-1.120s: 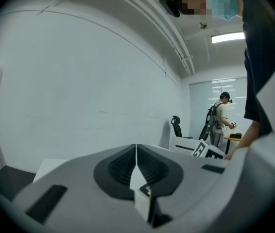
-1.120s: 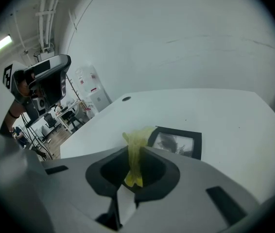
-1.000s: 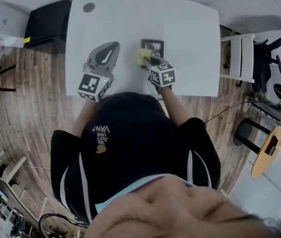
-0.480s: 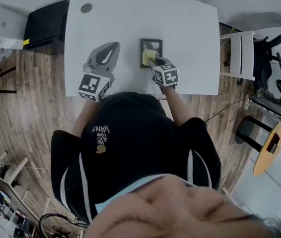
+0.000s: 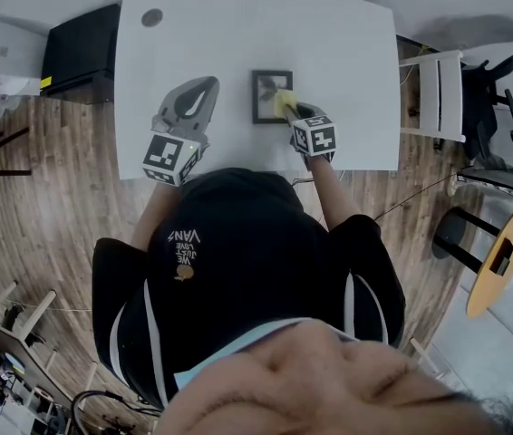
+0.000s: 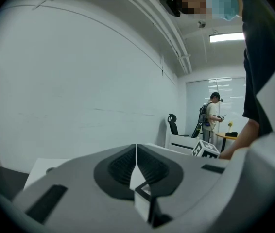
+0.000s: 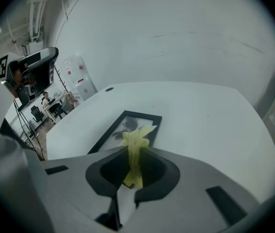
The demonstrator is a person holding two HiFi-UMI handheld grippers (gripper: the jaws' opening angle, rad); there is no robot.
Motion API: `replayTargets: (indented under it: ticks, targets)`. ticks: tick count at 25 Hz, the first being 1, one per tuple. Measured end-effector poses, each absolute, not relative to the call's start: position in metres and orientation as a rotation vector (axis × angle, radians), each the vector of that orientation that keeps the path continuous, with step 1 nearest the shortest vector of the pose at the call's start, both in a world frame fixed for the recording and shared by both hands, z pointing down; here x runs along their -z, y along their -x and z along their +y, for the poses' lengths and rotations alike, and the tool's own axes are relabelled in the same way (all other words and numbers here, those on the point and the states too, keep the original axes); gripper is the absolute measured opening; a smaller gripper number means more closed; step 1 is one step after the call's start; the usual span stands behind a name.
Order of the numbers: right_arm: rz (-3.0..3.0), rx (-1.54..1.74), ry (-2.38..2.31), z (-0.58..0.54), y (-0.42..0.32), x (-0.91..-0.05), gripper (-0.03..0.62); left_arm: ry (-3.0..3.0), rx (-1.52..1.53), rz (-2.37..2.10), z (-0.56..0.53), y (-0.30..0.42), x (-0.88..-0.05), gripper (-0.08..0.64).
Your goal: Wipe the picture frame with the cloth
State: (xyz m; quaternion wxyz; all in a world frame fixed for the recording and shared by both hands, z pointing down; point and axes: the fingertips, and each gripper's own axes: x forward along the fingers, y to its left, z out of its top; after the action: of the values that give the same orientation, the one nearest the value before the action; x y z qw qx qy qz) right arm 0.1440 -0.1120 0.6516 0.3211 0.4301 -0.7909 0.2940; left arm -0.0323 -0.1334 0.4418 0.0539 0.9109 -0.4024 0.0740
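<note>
Picture frame (image 5: 264, 98) lies flat on the white counter (image 5: 329, 43), a little right of the middle and towards the near edge, with its long sides running away from the person. It has a thin black border around a pale, grey-toned print. In the right gripper view the frame (image 7: 112, 134) sits just ahead of the jaws, angled off to the left.

The right tool (image 5: 289, 110) is clenched on a yellow cloth (image 5: 283, 102). In its own view the right tool (image 7: 136, 155) has the cloth (image 7: 137, 134) pinched between its two jaws in a narrow bunched strip. The free end of the cloth fans out over the near right part of the frame. Whether it presses on the glass cannot be told.

The left tool (image 5: 207, 83) is over the counter to the left of the frame and well apart from it. Its own view, which faces the wall more than the counter, shows the left tool (image 6: 136, 149) with its jaws closed together and nothing between them.

A small dark round spot (image 5: 152, 16) marks the far left corner of the counter. A black cabinet (image 5: 80, 53) stands off the left side, and a white chair (image 5: 438, 98) off the right, on a wooden floor (image 5: 48, 207). Far back in the left gripper view another person (image 6: 213, 115) stands near a window.
</note>
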Motion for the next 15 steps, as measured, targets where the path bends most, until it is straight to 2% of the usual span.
replayTargets:
  ticks: [15]
  targets:
    - [-2.030, -0.783, -1.201, -0.112, -0.175, -0.650, 0.044, -2.780, -0.228, -1.203, -0.135, 0.026, -0.442, 0.017]
